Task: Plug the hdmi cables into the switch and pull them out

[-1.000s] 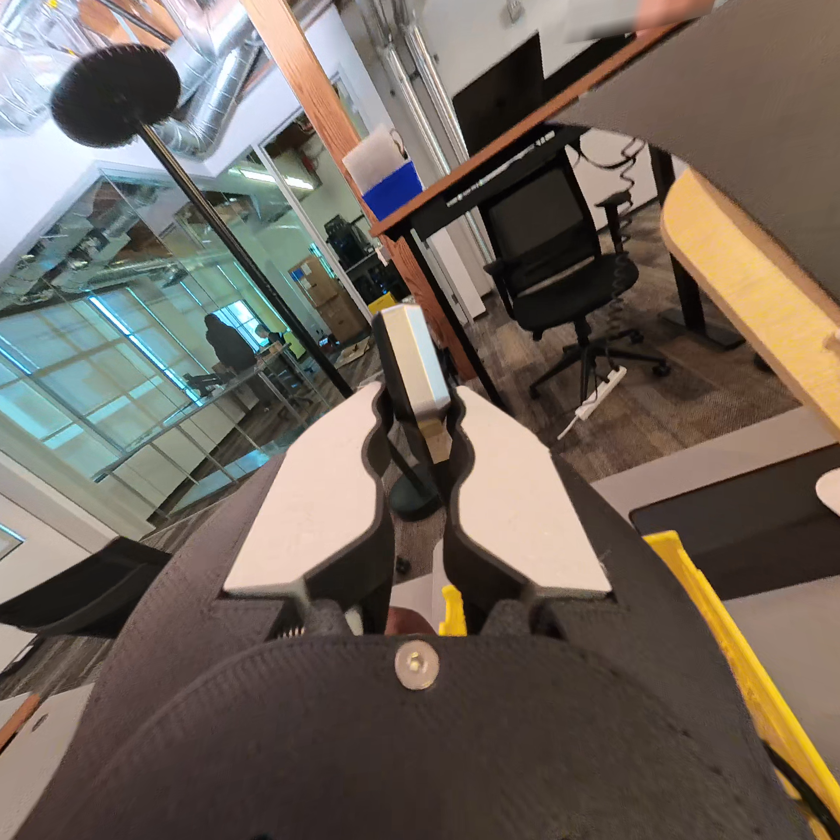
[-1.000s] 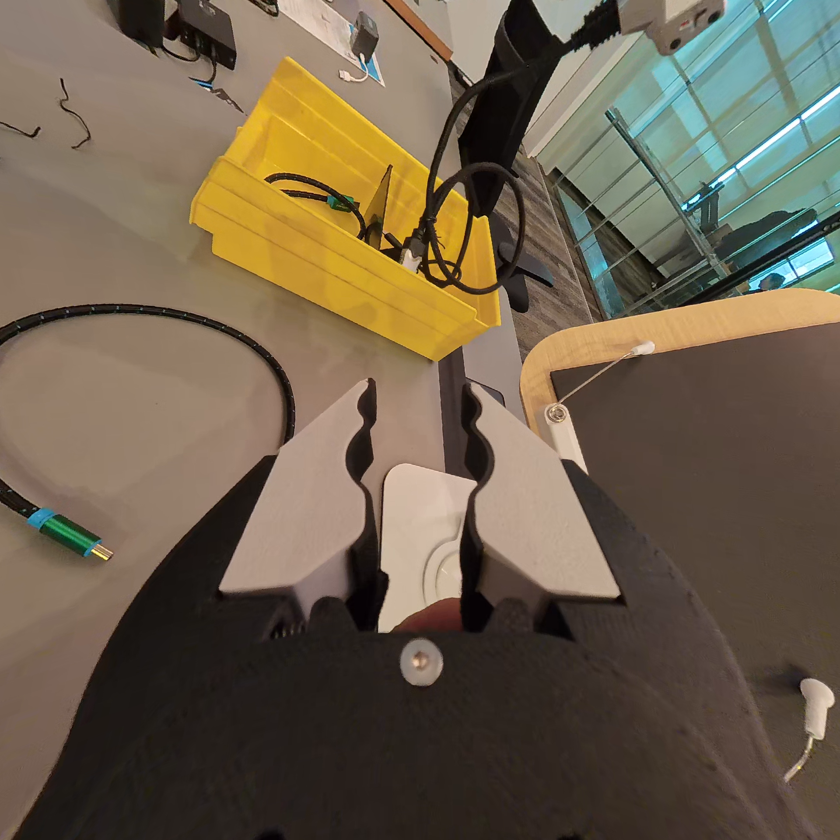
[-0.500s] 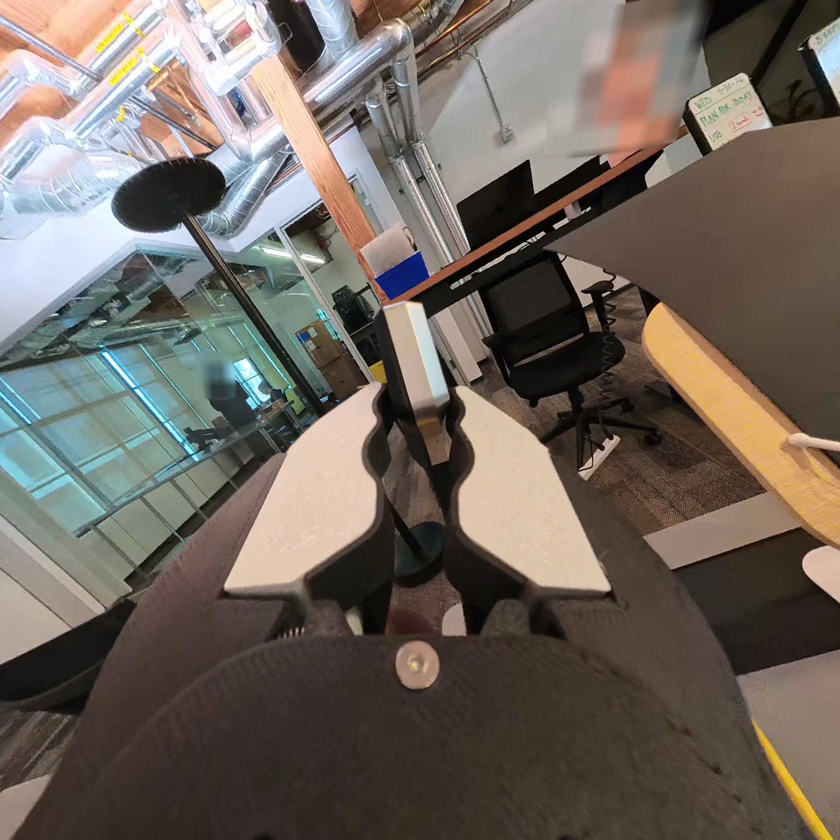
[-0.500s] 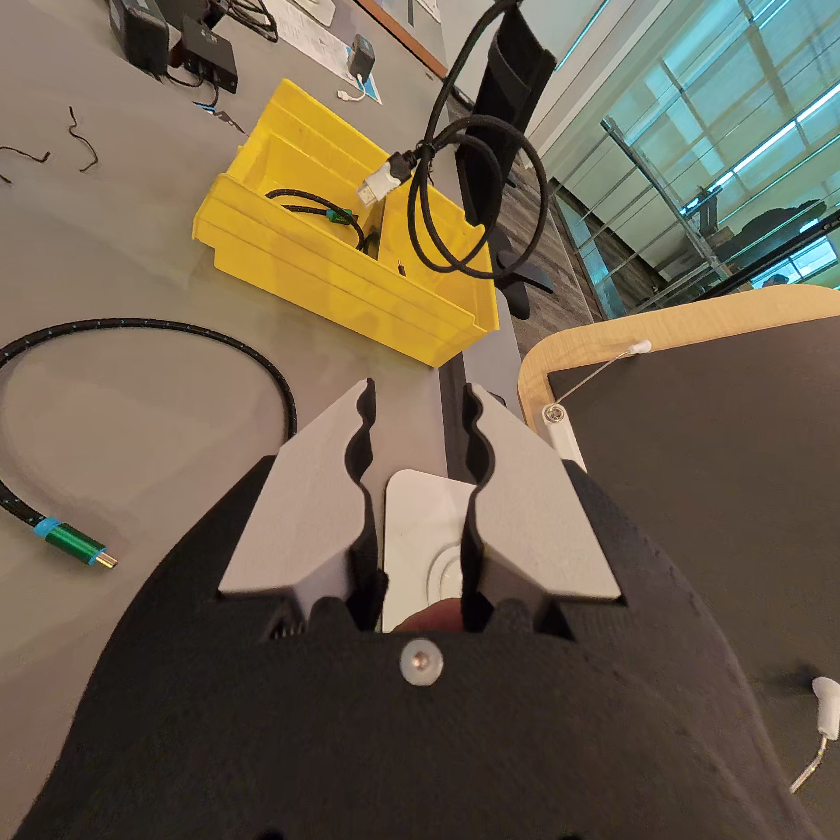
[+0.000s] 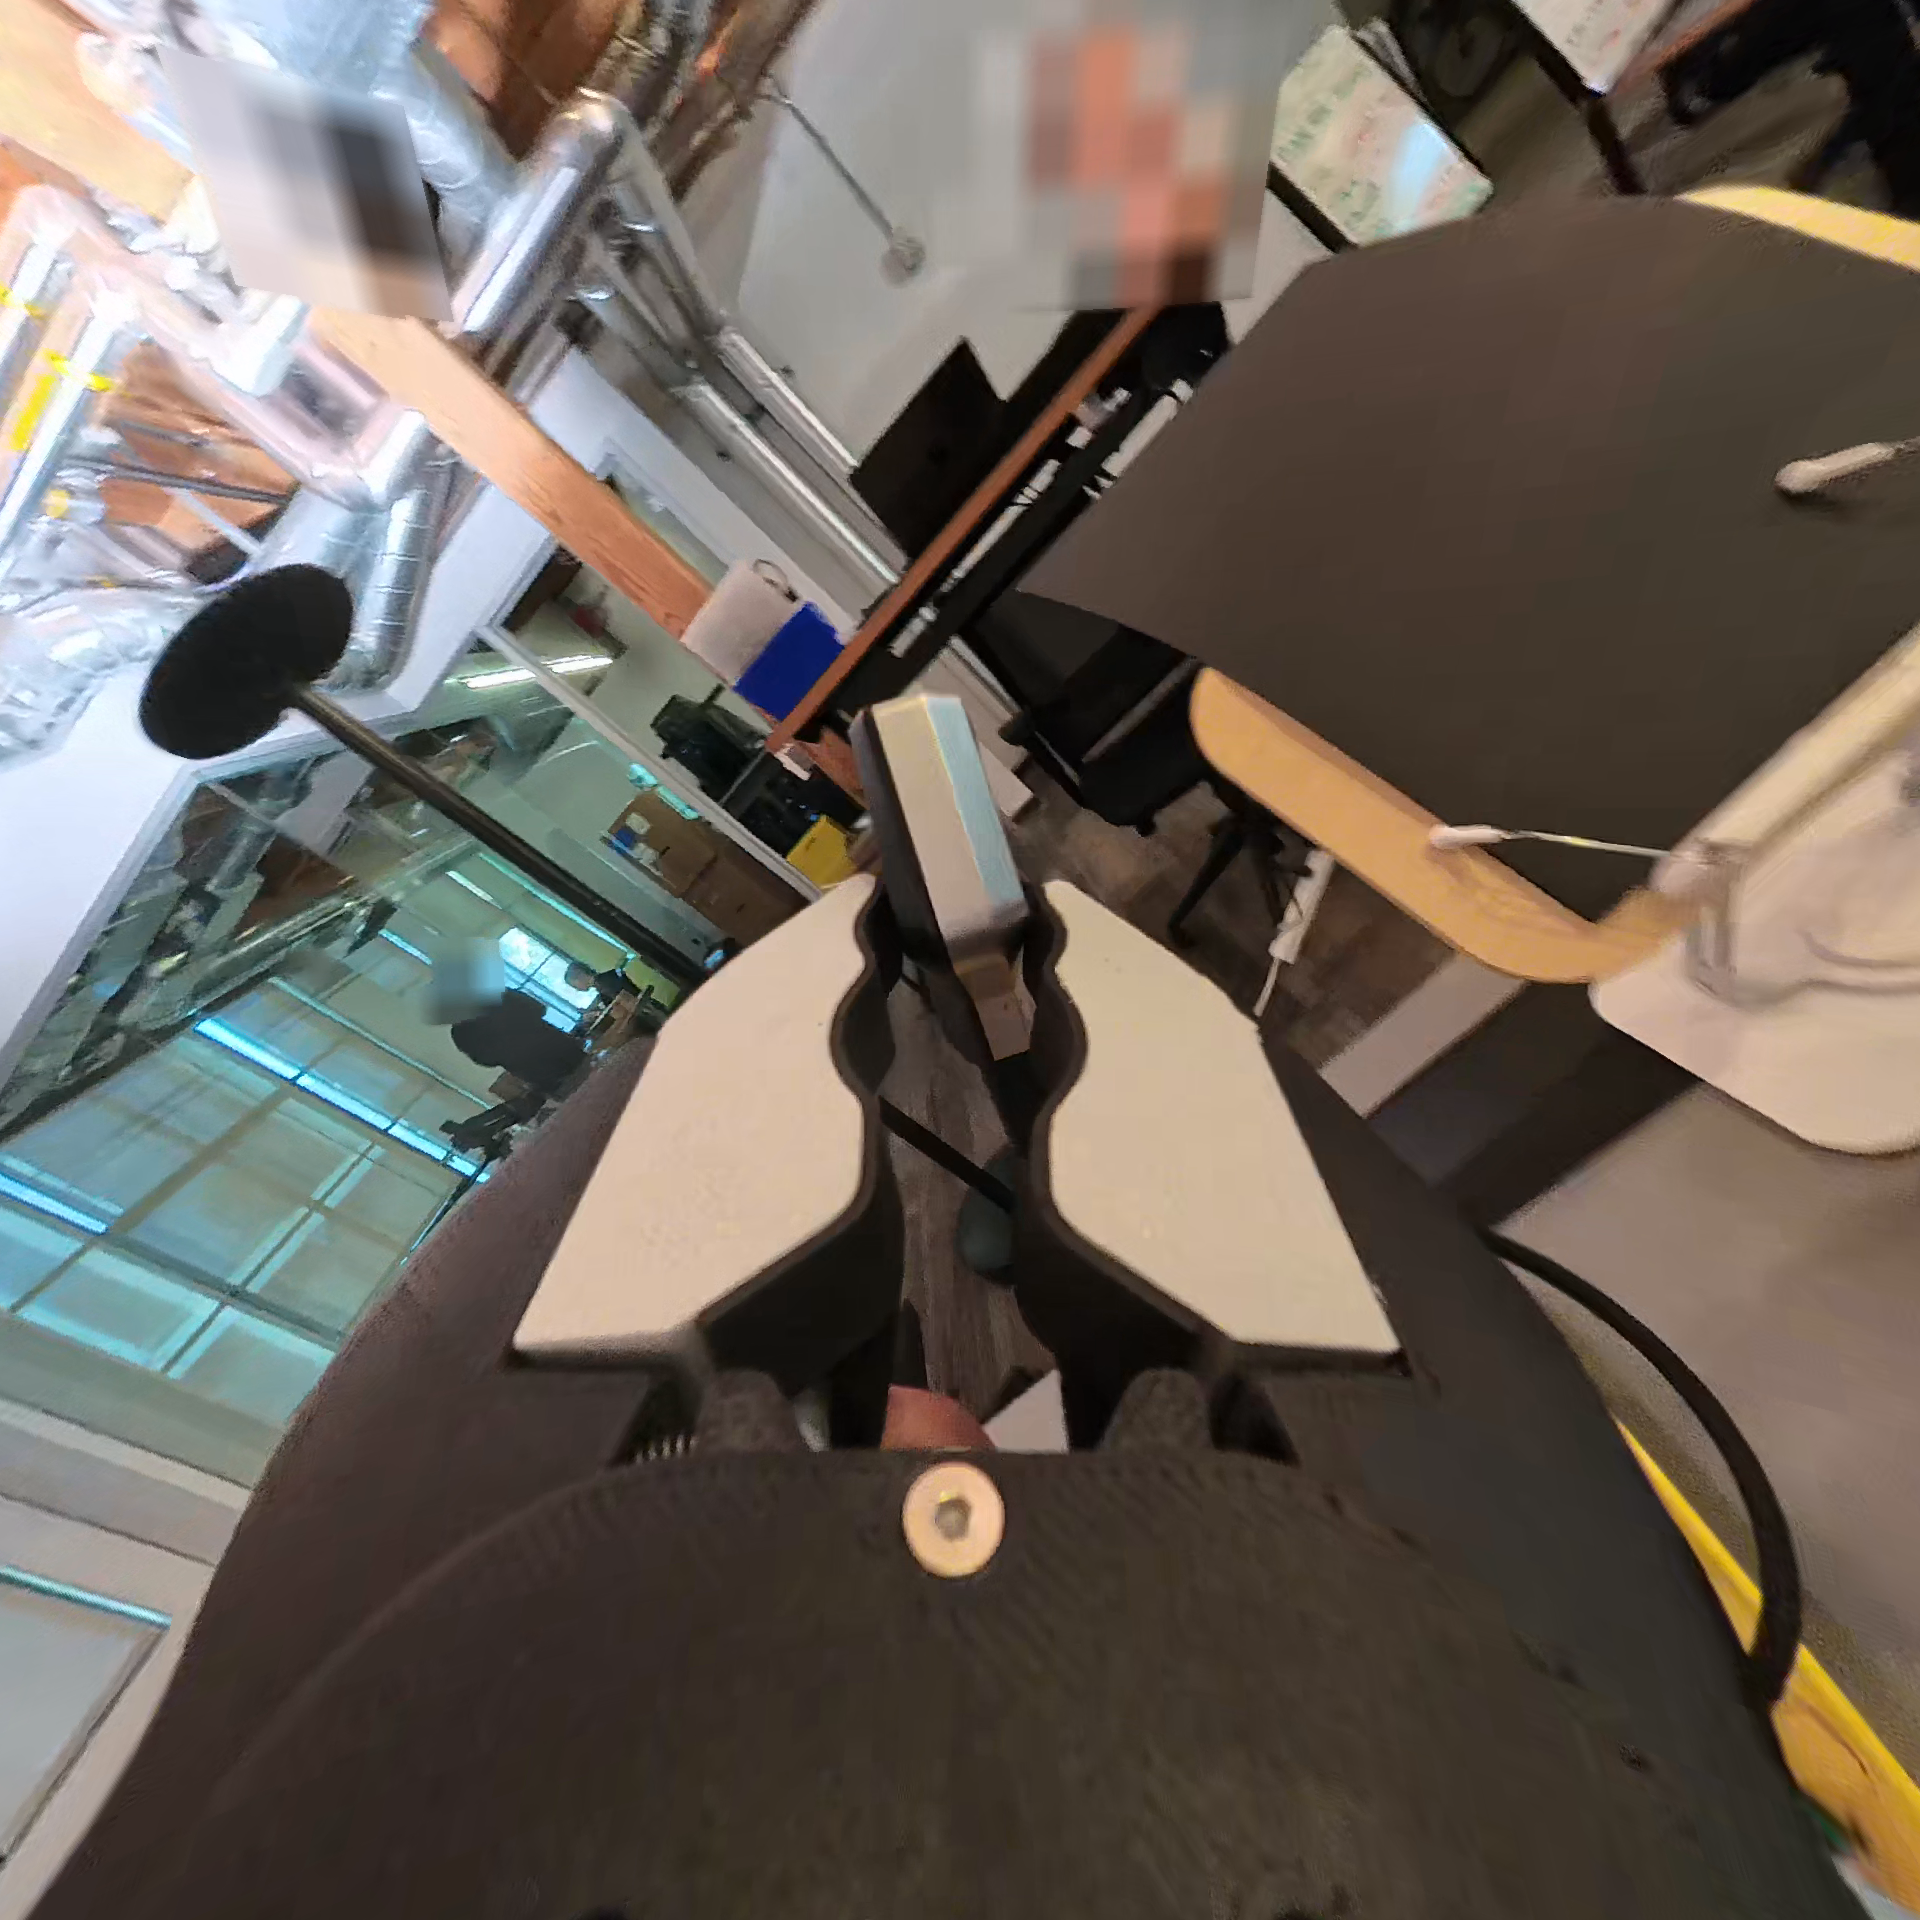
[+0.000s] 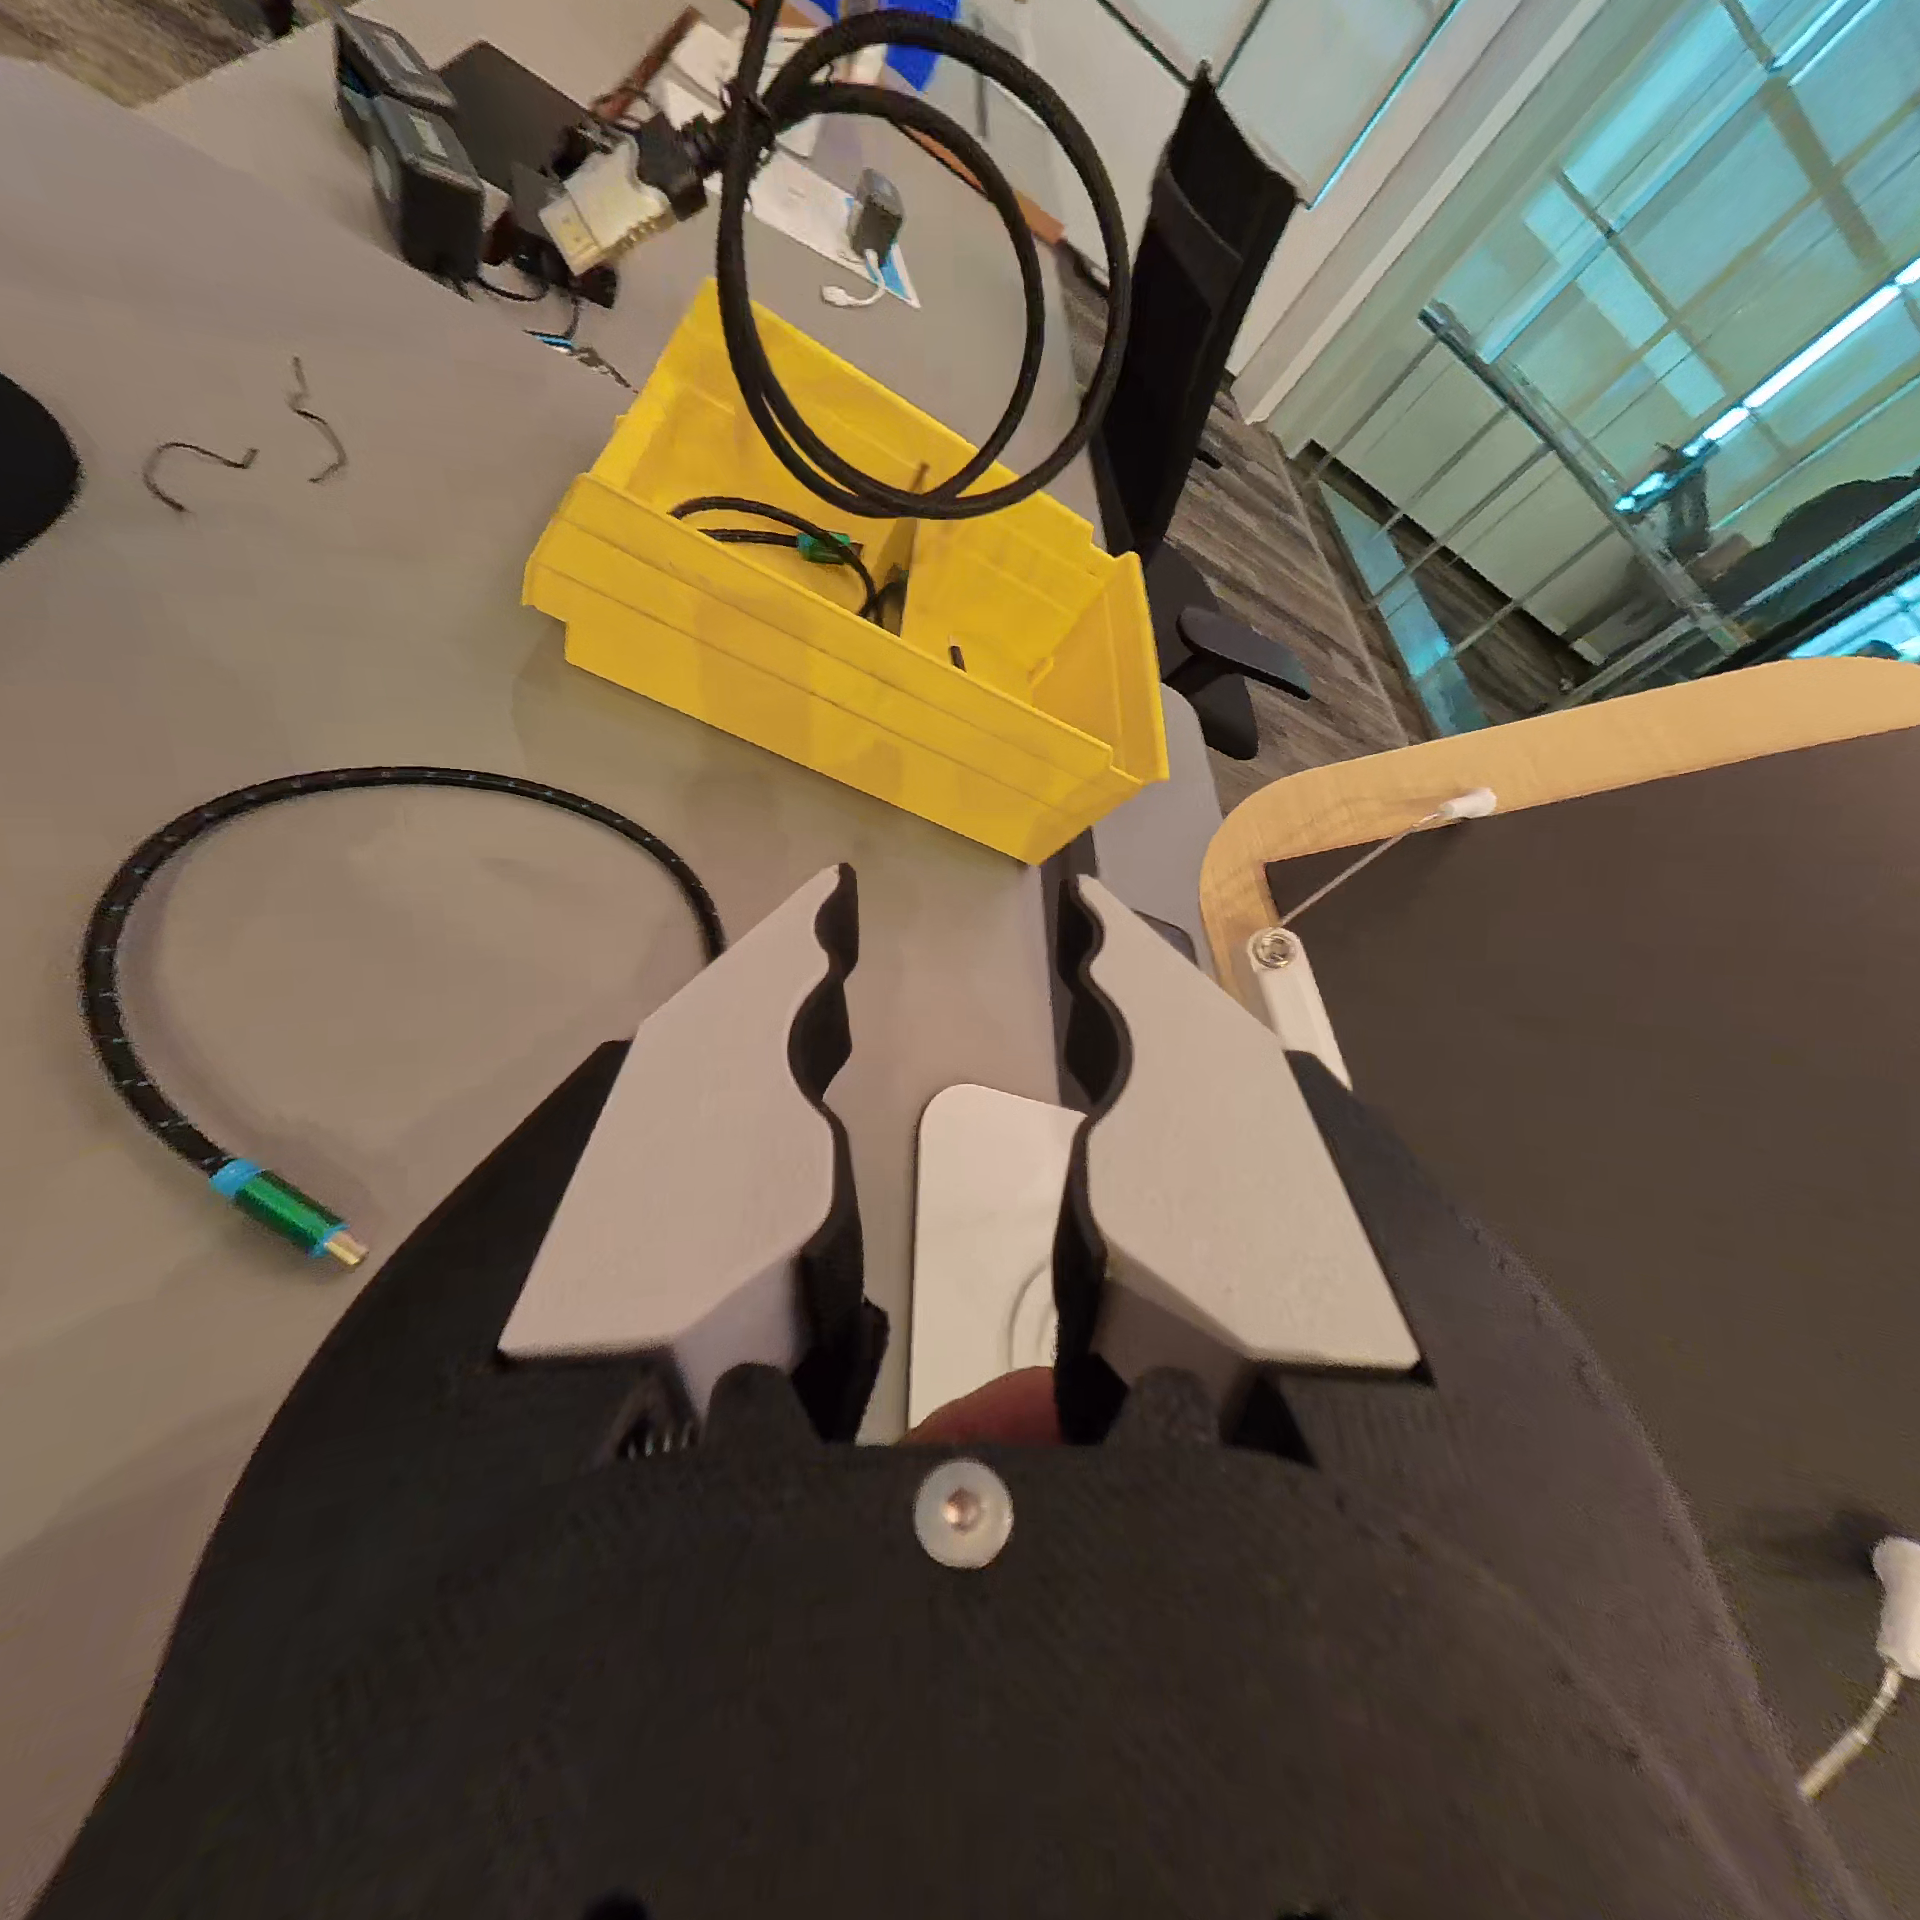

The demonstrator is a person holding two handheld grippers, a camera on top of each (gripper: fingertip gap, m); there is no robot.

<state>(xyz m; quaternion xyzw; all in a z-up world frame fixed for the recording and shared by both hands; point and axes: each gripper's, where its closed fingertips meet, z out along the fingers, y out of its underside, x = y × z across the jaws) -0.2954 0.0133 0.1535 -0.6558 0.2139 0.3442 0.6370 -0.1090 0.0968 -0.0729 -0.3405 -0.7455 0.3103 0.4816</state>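
Coiled cable now higher over bin; left tool clamping switch, right tool agape, empty.

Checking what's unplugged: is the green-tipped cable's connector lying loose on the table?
Yes, the green connector lies bare on the grey table, plugged into nothing.

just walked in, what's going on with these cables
A person works two handheld tools. The left tool is shut on a silver HDMI plug, lifting its coiled black cable above the yellow bin. The right tool is open and empty over the grey table, where a green-tipped HDMI cable lies loose.
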